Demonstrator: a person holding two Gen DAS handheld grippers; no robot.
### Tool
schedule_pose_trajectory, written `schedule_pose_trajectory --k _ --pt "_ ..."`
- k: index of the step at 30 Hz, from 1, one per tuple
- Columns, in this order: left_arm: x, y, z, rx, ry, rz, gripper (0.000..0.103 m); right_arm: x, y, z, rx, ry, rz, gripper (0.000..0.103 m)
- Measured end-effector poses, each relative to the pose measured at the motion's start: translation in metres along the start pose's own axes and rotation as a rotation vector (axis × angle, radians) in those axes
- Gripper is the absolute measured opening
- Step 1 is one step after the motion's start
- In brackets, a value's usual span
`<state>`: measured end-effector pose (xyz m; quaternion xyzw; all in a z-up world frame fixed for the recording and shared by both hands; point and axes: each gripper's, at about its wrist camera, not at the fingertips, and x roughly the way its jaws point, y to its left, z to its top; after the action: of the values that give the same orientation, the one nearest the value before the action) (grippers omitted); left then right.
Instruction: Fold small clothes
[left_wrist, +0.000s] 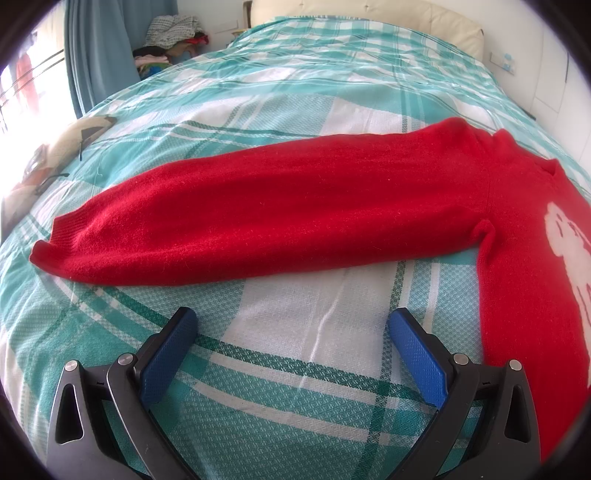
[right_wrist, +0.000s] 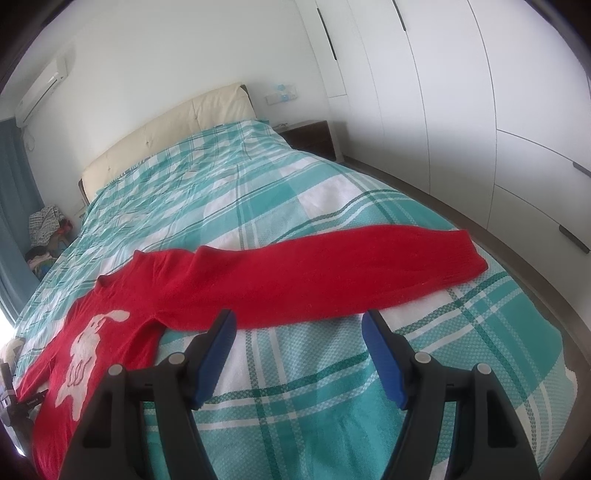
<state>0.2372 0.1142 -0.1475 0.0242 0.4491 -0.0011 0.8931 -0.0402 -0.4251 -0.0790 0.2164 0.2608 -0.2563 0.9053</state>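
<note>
A red sweater (left_wrist: 332, 206) is laid flat on the bed (left_wrist: 295, 387), both sleeves spread out just ahead of each hand-held gripper. No fold is seen made; all folding is judged outstanding. The left hand-held gripper (left_wrist: 291, 321) and right hand-held gripper (right_wrist: 299, 323) are held agape, empty. The hem is cut off from view.
</note>
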Motion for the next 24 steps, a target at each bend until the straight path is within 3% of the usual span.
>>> schedule_pose_trajectory --k 24 --pt "0.0001 0.0 0.0 0.0 0.0 0.0 0.103 -0.0022 0.0002 -0.0016 0.008 -0.004 0.004 0.07"
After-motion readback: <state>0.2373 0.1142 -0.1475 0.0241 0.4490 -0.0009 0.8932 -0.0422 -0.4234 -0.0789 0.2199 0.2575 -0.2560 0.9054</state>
